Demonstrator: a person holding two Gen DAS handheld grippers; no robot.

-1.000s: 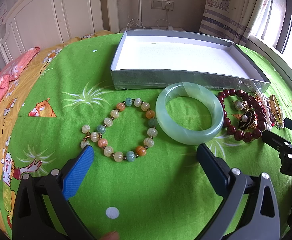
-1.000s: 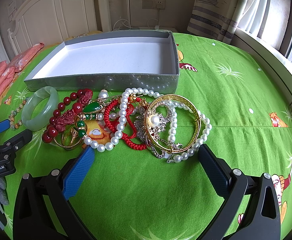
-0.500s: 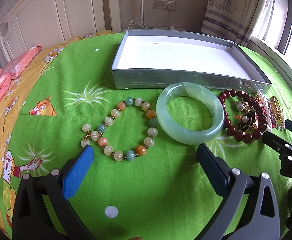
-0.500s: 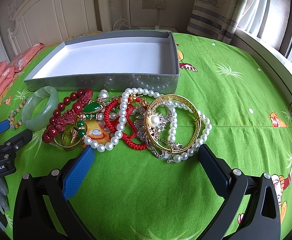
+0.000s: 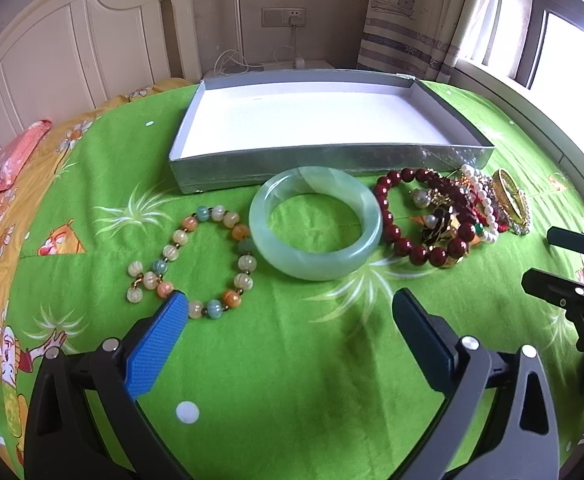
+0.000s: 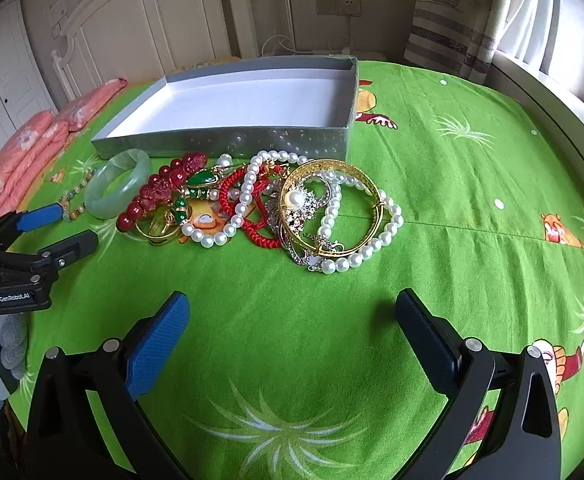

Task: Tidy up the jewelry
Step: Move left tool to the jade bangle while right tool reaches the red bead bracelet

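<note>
Left hand-held gripper (image 5: 288, 300) is held spread wide, nothing pinched, low over the green bedsheet (image 5: 292, 360). Its blue-padded finger (image 5: 154, 346) is seen overlapping the near edge of the pastel bead bracelet (image 5: 196, 260); contact cannot be told. The jade bangle (image 5: 315, 222) is laid flat just beside that bracelet, on its right, touching or nearly so. The dark red bead bracelet (image 5: 407, 220) is placed against the bangle's right side.

Right hand-held gripper (image 6: 292, 304) is also spread wide and empty, hovering near the tangled jewelry pile (image 6: 276, 204), apart from it. In the pile: a white pearl strand (image 6: 240, 204), a red cord bracelet (image 6: 252, 228), a gold bangle (image 6: 331, 204) with a rhinestone pearl brooch (image 6: 297, 200) inside it, a green-stone gold piece (image 6: 202, 180) and gold rings (image 6: 164, 224). Pieces are overlapped; exact stacking cannot be resolved.

The silver tray box (image 6: 228, 142) with white lining is set on the bed behind the jewelry, its near wall touched by or just beside the pile. No jewelry is seen inside it. All pieces are on the sheet.

A pink quilt (image 6: 32, 148) is folded at the far left, with a white headboard (image 6: 152, 20) and striped curtain (image 5: 407, 20) behind.
</note>
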